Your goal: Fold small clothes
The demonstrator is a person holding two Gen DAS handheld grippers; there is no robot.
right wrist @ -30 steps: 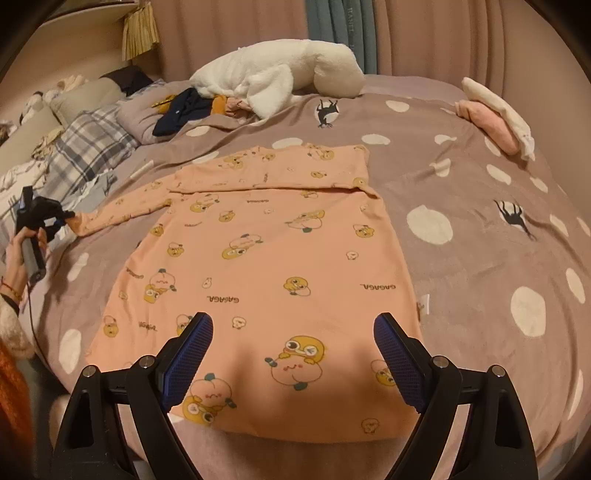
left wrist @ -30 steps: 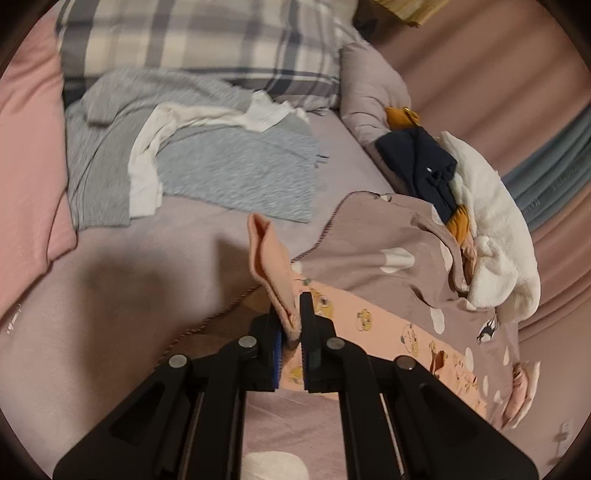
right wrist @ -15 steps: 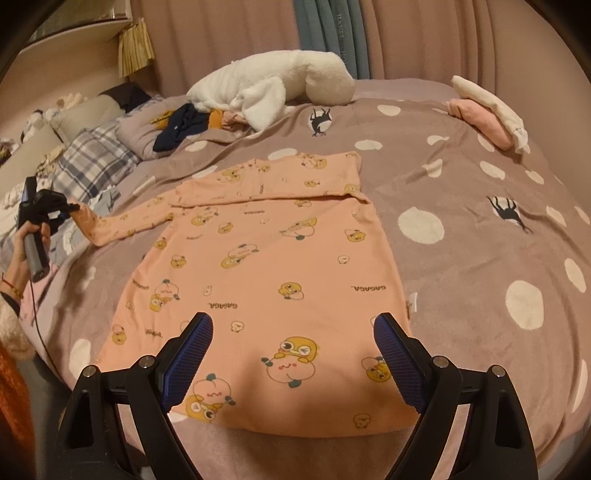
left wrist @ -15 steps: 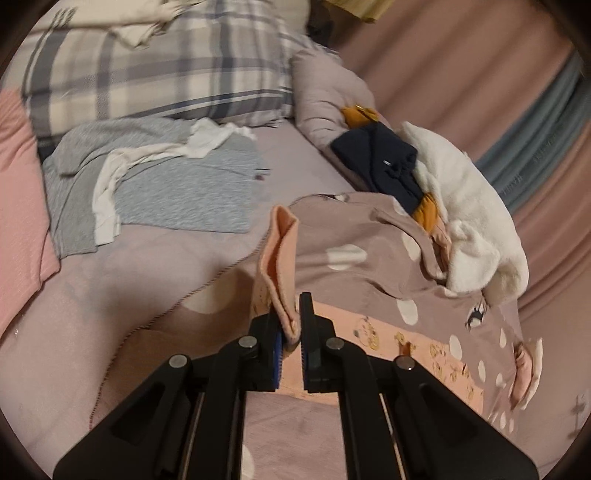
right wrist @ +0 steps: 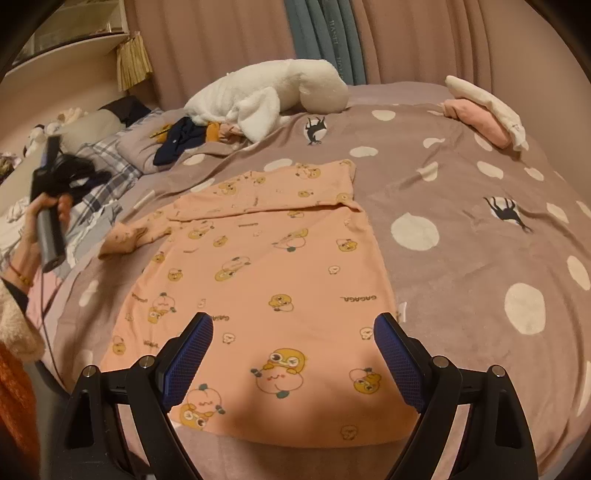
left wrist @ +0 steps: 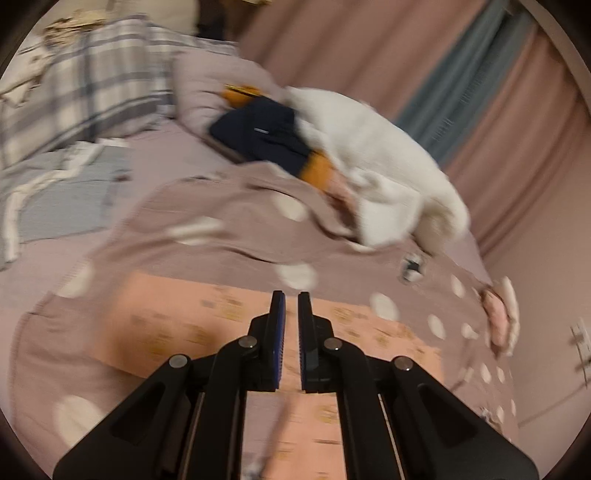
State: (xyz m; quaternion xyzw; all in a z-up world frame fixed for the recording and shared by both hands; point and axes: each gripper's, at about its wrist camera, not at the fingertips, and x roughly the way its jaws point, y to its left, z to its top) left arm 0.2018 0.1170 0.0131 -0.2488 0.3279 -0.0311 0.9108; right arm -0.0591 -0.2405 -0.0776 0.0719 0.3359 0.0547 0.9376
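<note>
Left tongs together, nothing between the blue pads, pointing down at a slant over the bed; this view heavily blurred. Seen from the right wrist camera at 9 o'clock: left hand wrapped around the grey handle, raised above the bed's left edge, fluffy cuff and a thin bracelet at the wrist, cable hanging below.

Right tongs spread wide apart, empty, hovering low over the near hem of the peach pajama top, pointed down at a slant.

Peach pajama top lying flat in the middle of the bed, printed with yellow cartoon ducks and peaches. Far sleeve folded across the top edge at 12 o'clock; left sleeve lying loose and crumpled toward 9 o'clock, free of both tongs.

Underneath, a mauve blanket with white dots and small black animal figures, covering most of the bed. At 12 o'clock, a white plush toy lying on its side, with a navy garment and something orange just beside it. At 2 o'clock, a folded pink and white pile near the far edge. At 10 o'clock, a plaid pillow with grey striped clothes near it. Behind the bed, pink curtains with a teal panel between them.
</note>
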